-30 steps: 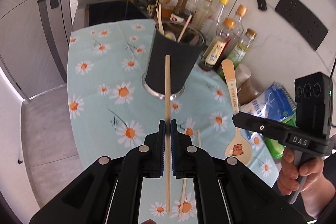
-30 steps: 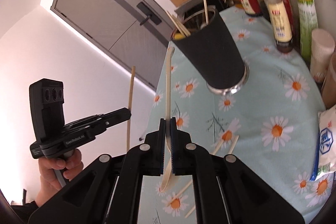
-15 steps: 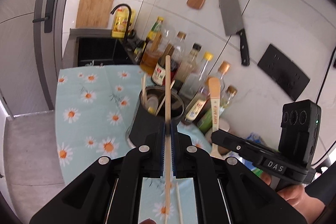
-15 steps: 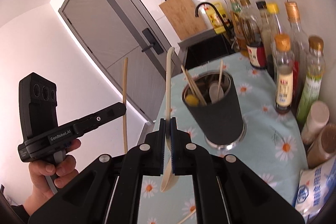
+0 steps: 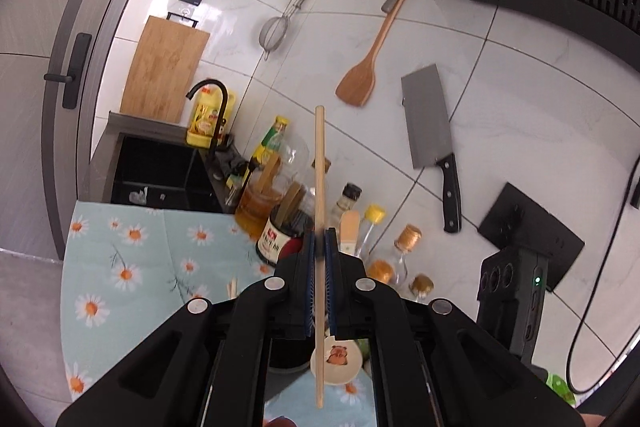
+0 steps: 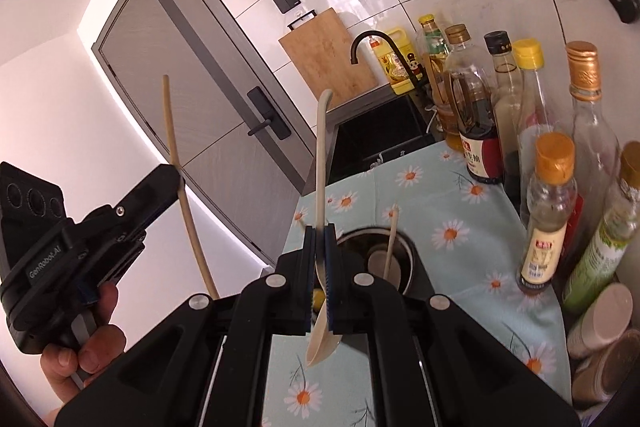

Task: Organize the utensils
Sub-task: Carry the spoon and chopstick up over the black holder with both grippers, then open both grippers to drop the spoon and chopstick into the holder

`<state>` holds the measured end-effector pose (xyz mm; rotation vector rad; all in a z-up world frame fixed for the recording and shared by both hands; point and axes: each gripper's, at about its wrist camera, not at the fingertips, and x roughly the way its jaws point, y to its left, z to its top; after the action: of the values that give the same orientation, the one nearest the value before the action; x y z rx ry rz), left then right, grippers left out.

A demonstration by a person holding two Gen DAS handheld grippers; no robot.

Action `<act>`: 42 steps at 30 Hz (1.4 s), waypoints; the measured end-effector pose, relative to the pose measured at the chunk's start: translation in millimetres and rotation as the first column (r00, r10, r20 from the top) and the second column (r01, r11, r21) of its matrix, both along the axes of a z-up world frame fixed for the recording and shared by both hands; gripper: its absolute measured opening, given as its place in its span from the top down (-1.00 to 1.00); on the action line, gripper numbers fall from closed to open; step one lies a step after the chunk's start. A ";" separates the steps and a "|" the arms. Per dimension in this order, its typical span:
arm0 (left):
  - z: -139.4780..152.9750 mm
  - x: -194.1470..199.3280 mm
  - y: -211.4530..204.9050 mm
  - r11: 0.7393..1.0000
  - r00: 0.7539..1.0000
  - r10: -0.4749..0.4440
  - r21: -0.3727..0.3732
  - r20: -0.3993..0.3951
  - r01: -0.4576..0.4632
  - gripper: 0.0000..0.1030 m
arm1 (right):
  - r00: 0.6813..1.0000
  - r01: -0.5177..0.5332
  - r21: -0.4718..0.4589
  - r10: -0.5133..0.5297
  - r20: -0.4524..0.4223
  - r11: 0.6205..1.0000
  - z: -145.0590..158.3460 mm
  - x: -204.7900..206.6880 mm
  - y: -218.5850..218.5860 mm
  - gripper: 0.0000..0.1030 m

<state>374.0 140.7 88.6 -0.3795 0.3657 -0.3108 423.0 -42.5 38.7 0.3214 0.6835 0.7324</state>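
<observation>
Left gripper (image 5: 319, 243) clamps a thin wooden chopstick (image 5: 319, 179); right gripper (image 6: 319, 239) clamps a pale wooden spoon (image 6: 320, 163) above the black cylindrical holder (image 6: 416, 267) near the counter's front edge.

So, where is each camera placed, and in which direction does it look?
Left wrist: on the left claw, facing the tiled wall and cleaver; its own fingers pinch a chopstick.
Right wrist: on the right claw, facing the door and sink; it grips a spoon, left hand showing.
Shared: the cutting board and bottles.
</observation>
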 end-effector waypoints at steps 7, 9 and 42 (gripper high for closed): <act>-0.3 33.3 1.5 0.998 0.998 0.047 -0.031 0.042 -0.046 0.92 | 1.000 0.007 0.026 -0.007 0.018 1.000 2.2 36.8 6.9 0.89; -2.2 41.9 -0.1 0.998 0.997 0.063 -0.022 0.043 -0.062 0.92 | 1.000 0.009 0.035 -0.010 0.006 0.999 1.0 43.9 8.3 0.89; -39.2 29.7 10.2 0.994 0.991 0.079 0.086 -0.107 -0.070 0.19 | 0.998 0.042 0.015 -0.041 -0.054 0.999 -15.1 22.1 -3.2 0.59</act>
<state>403.7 150.9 49.4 -0.3294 0.4699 -0.2015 445.1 -45.7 23.6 0.3703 0.7197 0.6919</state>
